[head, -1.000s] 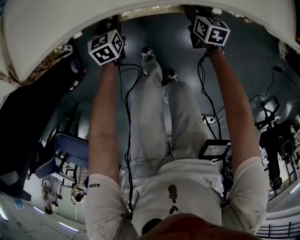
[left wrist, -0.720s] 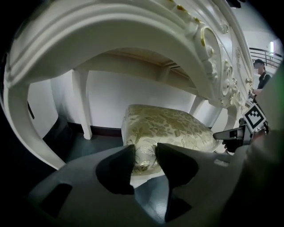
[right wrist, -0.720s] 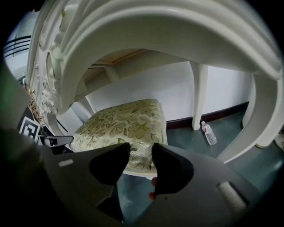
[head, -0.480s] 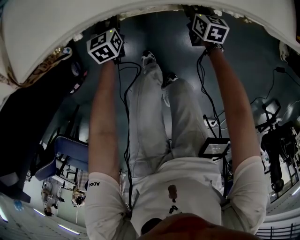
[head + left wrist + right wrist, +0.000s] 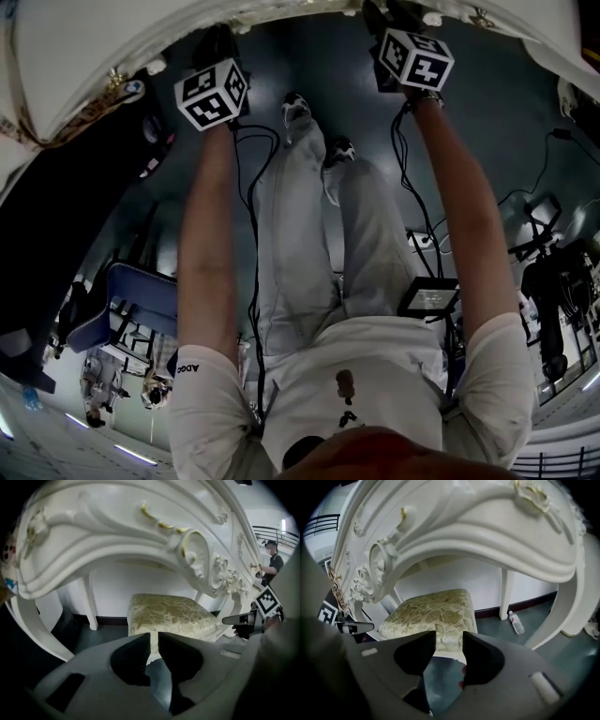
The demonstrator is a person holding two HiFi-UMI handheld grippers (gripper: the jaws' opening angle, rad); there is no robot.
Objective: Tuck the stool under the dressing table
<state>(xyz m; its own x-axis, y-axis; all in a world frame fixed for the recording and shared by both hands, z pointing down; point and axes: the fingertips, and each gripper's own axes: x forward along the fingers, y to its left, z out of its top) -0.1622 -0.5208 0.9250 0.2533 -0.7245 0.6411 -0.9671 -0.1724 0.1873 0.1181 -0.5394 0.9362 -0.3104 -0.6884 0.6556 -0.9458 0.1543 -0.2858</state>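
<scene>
So the stool [image 5: 168,613] is seen sitting on the floor [image 5: 543,644] right under the arched front of the dressing table [image 5: 117,536], its floral gold cushion tucked in between the white legs with the white wall close behind it. The left gripper [image 5: 154,635] is held low just in front of the stool's near edge. Its jaws have just been closing and are now left with only a narrow slit between the tips. A bit of the seat's front edge and the floor can be made out through that slit, but nothing is actually pinched there. The right gripper [image 5: 449,637] is held the same way at the other front corner of the seat, jaws a fair bit wider apart. The cushion's edge is framed in the gap and isn't touched by either pad. From the head view both arms are seen stretched out forward, the marker cubes [image 5: 211,94] level with each other at the table's front edge. A small plastic bottle [image 5: 516,622] is lying on the floor beside one of the table's back legs, well apart from the stool
</scene>
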